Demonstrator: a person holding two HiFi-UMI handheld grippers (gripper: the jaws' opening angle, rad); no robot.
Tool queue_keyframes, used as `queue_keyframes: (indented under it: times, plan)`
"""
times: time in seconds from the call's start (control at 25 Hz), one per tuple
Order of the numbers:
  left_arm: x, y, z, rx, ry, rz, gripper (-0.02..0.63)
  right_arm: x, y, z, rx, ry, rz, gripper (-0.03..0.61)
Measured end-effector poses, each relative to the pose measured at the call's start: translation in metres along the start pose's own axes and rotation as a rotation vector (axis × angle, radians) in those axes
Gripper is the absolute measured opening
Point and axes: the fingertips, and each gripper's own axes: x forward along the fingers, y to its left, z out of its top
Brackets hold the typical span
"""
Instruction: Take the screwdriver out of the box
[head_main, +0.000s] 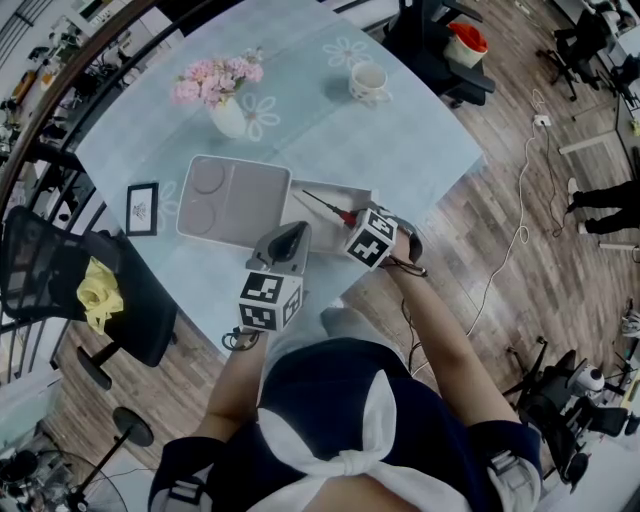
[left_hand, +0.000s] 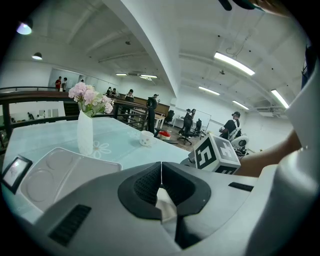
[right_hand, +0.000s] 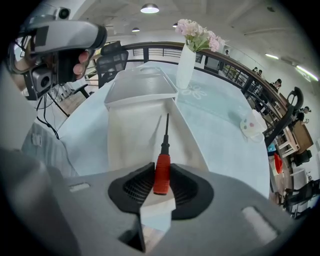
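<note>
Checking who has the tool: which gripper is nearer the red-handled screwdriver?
Right. The fingers of the right gripper pinch the screwdriver by its red handle; the left gripper sits apart, at the left end of the box.

Right gripper (head_main: 358, 224) holds screwdriver (head_main: 325, 205) by red handle over box (head_main: 336, 188); left gripper (head_main: 288, 243) beside lid (head_main: 233, 200)

Left tool (left_hand: 161, 174) and right tool (right_hand: 161, 176): grey moulded housings with black ribbed pads (left_hand: 144, 184). Each carries a white cube (head_main: 270, 300) with black square markers (one per visible face). Black cable loops (head_main: 238, 341) hang at both wrists. Clothing: dark navy short-sleeved top (head_main: 330, 395), white knotted scarf (head_main: 345, 455).
</note>
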Motion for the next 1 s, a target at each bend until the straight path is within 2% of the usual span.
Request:
queue_keyframes:
  times: [1.0]
  plan:
    - [-0.015,0.0,0.004,0.014,-0.017,0.041,0.02,-0.066,0.002,0.021,0.026,-0.216,-0.086,0.092]
